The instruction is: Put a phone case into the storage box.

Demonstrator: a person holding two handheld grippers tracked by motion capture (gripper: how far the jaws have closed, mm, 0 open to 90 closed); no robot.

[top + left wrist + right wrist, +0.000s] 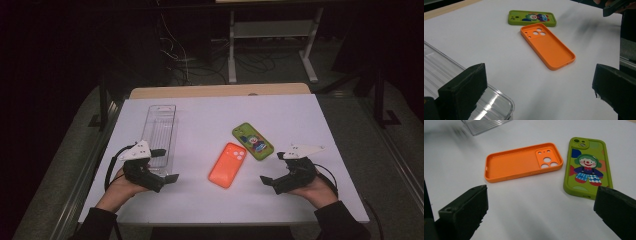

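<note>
While both grippers' jaws gape wide and empty, the orange phone case (227,164) lies hollow-side up, long axis near-to-far, camera holes far-right.

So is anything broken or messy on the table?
Nothing stands out. The orange phone case lies hollow side up and the green clown case lies picture side up, both whole, close together but apart. The clear tray sits flat.

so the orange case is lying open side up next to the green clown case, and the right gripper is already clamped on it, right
Not quite. The orange case does lie open side up beside the green clown case, but the right gripper is not clamped on it: the right gripper view shows its jaws wide open, short of the case, with nothing between them.
</note>
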